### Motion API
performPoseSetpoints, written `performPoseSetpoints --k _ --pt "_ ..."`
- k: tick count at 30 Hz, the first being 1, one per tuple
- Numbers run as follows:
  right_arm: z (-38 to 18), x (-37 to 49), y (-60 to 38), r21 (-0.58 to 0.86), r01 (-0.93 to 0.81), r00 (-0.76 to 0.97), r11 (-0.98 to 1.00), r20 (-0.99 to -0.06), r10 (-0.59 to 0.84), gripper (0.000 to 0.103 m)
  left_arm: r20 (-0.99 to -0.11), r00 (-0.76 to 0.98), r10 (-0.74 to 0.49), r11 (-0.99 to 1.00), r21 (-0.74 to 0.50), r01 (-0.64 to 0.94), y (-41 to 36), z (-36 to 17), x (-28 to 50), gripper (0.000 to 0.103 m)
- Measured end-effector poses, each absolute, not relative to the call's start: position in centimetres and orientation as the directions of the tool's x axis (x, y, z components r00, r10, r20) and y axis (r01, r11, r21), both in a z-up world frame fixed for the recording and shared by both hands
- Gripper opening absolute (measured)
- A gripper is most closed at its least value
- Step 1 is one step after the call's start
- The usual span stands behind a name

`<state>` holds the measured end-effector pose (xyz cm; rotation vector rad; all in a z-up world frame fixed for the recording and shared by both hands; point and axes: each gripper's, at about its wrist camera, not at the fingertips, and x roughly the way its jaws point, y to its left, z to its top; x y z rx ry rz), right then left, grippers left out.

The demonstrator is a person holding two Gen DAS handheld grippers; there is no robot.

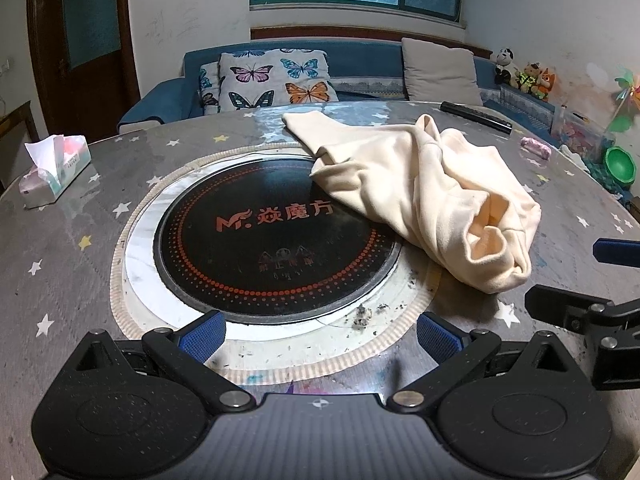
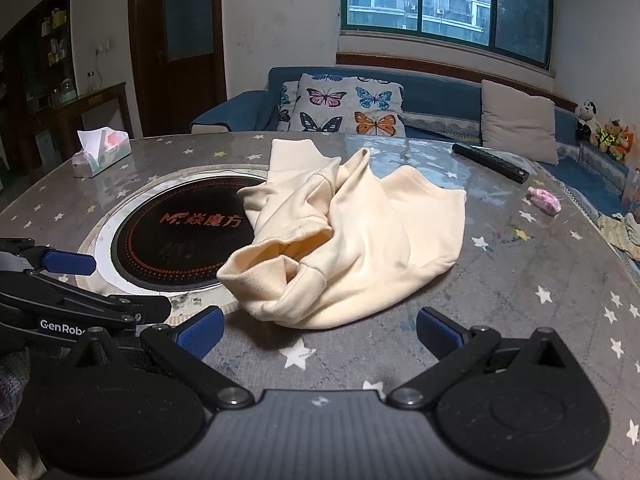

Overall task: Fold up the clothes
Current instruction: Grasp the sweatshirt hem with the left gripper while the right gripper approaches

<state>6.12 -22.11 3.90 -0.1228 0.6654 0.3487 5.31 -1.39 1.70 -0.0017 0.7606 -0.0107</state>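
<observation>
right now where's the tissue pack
The tissue pack sits at the table's far left edge in both views, well left of the round black cooktop and apart from the cream sweatshirt.

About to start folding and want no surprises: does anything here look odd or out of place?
The cream garment lies crumpled, partly over the black cooktop set into the table. Dark crumbs are scattered on the ring at its near edge.

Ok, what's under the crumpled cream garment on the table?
The cream garment lies partly over the black round cooktop and partly on the star-patterned table cover. Anything else beneath its folds is hidden.
</observation>
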Motion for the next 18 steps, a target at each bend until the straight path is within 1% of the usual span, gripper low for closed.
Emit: performPoseSetpoints --k 5,13,18 --pt "4.2 6.6 -22.3 0.011 -0.362 0.733 0.932 -0.615 0.292 0.103 -0.688 0.726 -0.001 1.0 -0.002 0.0 -1.2 1.9 5.9 0.103" --pt "5.6 8.4 -22.5 -0.015 -0.374 0.74 0.927 -0.608 0.289 0.103 -0.676 0.737 0.01 1.0 -0.003 -0.017 -0.6 3.1 7.5 0.103" --pt "5.8 10.5 -22.8 -0.041 -0.359 0.744 0.932 -0.616 0.259 0.103 -0.664 0.747 0.009 1.0 0.007 -0.006 -0.9 3.9 8.8 0.103"
